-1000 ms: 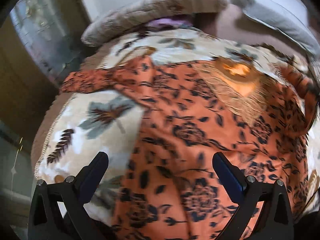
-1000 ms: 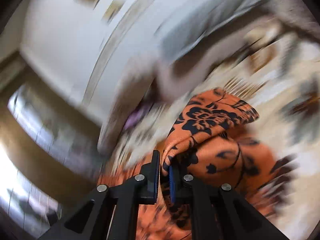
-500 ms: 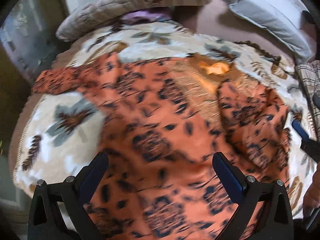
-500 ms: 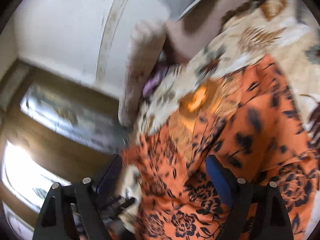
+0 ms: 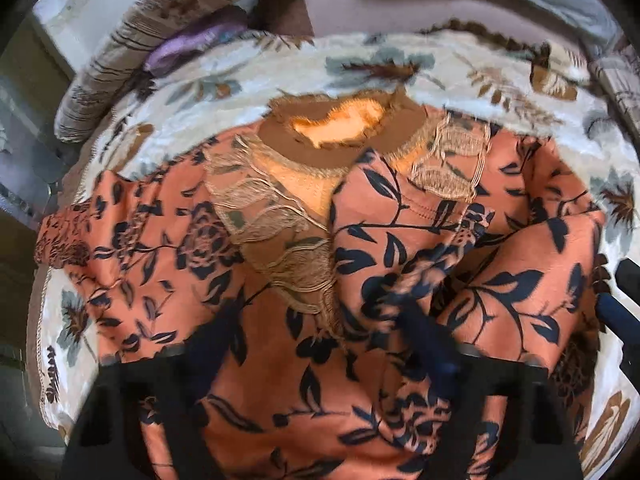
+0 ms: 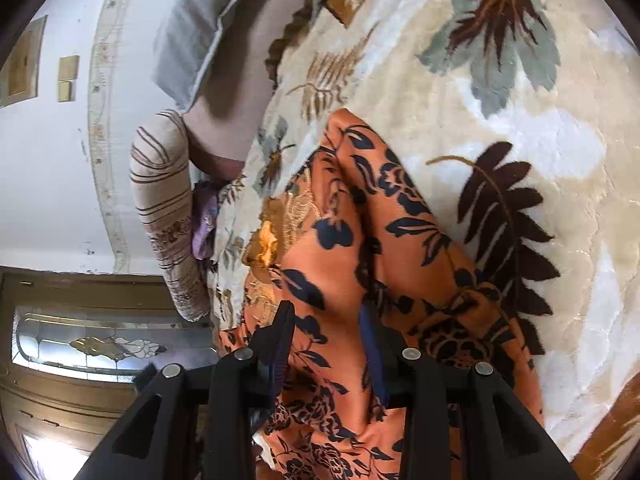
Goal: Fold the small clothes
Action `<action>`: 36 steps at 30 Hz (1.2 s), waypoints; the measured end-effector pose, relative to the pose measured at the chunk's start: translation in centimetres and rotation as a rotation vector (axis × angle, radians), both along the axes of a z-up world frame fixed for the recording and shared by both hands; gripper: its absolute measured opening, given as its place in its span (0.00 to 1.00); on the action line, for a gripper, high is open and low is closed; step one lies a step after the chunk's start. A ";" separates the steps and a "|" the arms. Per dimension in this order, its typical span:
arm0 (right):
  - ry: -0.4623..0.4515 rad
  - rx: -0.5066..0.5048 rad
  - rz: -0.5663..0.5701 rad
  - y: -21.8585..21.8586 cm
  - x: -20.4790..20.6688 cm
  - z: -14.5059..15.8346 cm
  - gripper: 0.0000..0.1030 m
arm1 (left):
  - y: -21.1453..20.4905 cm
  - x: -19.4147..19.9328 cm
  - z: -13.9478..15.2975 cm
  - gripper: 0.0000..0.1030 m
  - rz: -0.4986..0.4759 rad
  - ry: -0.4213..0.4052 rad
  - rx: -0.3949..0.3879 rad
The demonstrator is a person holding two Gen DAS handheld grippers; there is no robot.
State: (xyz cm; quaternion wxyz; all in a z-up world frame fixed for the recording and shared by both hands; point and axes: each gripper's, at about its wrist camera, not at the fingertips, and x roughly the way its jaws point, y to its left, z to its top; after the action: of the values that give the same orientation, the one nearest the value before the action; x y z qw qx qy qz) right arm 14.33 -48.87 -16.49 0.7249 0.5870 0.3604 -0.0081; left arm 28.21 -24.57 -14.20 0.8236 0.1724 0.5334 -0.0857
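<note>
Daylit and bright, with fisheye-bent dark edges, motion blur low in the left view, and window glare.

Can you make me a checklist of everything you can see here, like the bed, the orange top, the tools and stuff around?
Surface: leaf-print blanket spread over a bed.
Job's things: orange floral top lying on it, right side folded inward.
Clutter: purple cloth by the striped pillow; grey pillow.
Tools: left tool and right tool, jaws just closing, fabric between them, blurred.
Cables: nothing seen.
Surroundings: white wall, stained-glass panel.
</note>
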 end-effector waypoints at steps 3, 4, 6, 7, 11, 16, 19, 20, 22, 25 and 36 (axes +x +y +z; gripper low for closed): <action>0.011 0.000 0.031 0.3 0.2 -0.1 0.35 | -0.2 0.7 -1.0 0.33 -0.012 0.062 -0.031; 0.012 -0.005 0.038 0.5 0.4 0.0 0.35 | -0.1 0.8 -1.1 0.25 -0.018 0.073 -0.052; 0.018 -0.018 0.051 0.8 0.7 -0.1 0.35 | 0.2 0.8 -0.9 0.14 -0.031 0.068 -0.083; 0.021 -0.019 0.053 0.8 0.6 -0.1 0.35 | 0.5 0.8 -0.6 0.08 -0.040 0.059 -0.099; 0.041 -0.027 0.062 1.0 0.9 -0.5 0.35 | 3.0 0.7 1.7 0.08 -0.046 -0.029 -0.161; 0.063 -0.053 0.070 1.3 1.1 -0.7 0.35 | 11.2 0.8 4.2 0.04 0.097 -0.157 -0.187; 0.054 -0.058 0.086 1.8 1.4 -0.4 0.37 | 16.1 1.1 3.4 0.04 0.177 -0.194 -0.120; 0.050 -0.058 0.097 2.1 1.6 -0.4 0.37 | 17.6 1.4 2.8 0.04 0.207 -0.186 -0.093; 0.044 -0.061 0.109 2.6 1.9 -0.3 0.37 | 19.6 1.8 2.4 0.04 0.243 -0.160 -0.107; 0.062 -0.099 0.130 3.3 2.3 -0.3 0.37 | 20.2 3.0 2.7 0.10 0.241 -0.115 -0.217; 0.104 -0.095 0.109 2.5 2.7 -1.7 0.37 | 12.7 11.0 -0.3 0.77 0.193 0.151 -0.386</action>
State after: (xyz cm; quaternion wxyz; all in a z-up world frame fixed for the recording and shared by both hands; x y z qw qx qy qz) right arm 17.02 -46.39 -18.16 0.7315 0.5303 0.4283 -0.0160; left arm 39.17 -11.87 -14.50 0.8033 -0.0472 0.5815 -0.1195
